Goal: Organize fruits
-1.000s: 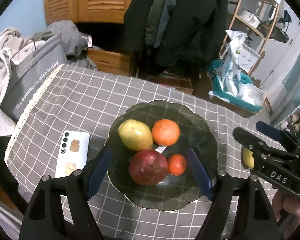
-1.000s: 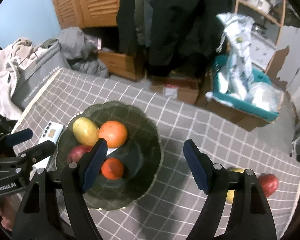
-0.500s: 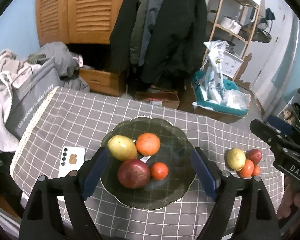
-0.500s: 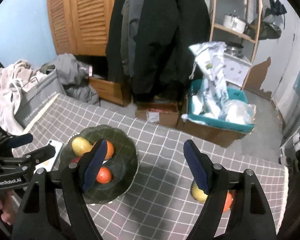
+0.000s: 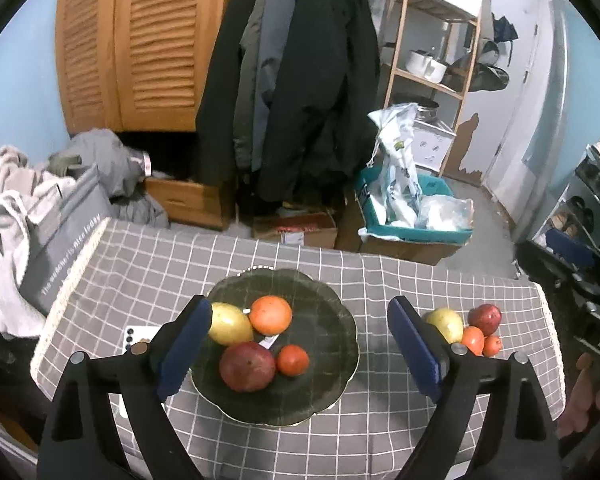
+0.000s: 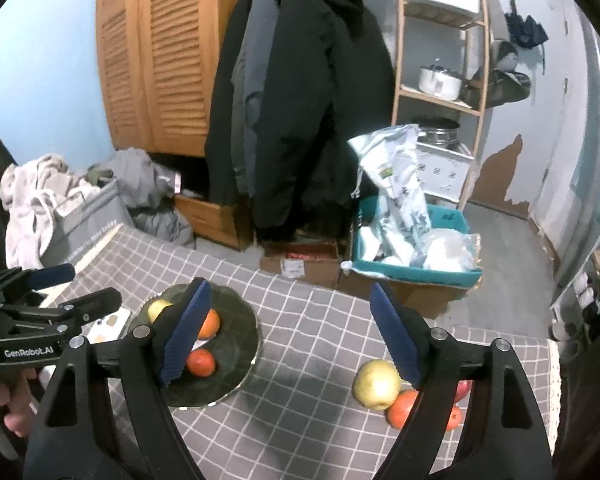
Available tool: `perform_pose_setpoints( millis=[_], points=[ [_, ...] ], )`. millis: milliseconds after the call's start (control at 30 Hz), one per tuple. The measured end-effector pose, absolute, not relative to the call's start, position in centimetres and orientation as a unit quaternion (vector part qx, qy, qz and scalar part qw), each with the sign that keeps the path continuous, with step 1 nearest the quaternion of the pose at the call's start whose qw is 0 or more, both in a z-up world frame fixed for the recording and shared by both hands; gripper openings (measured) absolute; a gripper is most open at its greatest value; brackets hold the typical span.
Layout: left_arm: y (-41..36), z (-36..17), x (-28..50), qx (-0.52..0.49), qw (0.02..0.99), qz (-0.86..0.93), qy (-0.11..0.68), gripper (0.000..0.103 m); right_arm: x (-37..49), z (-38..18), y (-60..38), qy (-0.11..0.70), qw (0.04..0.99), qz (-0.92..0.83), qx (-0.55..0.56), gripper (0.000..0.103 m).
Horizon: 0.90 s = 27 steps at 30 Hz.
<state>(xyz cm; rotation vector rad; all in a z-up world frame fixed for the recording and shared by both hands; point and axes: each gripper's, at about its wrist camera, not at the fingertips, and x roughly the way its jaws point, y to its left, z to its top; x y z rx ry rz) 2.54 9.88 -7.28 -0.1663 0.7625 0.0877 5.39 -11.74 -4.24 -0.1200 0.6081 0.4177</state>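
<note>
Here, both tools, left (image 5: 300, 344) and right (image 6: 288, 328), just widened, empty, bare cloth (image 5: 372, 344) between plate (image 5: 340, 344) and loose fruit (image 5: 466, 326)

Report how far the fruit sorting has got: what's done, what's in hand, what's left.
Done: four fruits sit in the dark plate: a yellow one, an orange, a dark red one and a small orange-red one.
In hand: nothing. The left gripper and right gripper are both open and empty, jaws just widened.
Left: four loose fruits clustered on the tablecloth, right of the plate.
</note>
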Motion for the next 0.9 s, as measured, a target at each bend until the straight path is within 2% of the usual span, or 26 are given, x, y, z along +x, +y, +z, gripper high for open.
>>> perform_pose_setpoints(
  millis=[200, 900],
  points=[
    [8.8, -6.0, 2.2, -0.071, 0.931, 0.037, 0.357, 0.1, 4.0, -2.5, -14.4, 0.27, 0.941, 0.198, -0.05, 0.086],
    [4.0, -4.2, 2.9, -0.041, 0.938, 0.014, 0.344, 0.102, 2.7, -1.3, -22.9, 0.252, 0.958, 0.136, -0.027, 0.086]
  ],
)
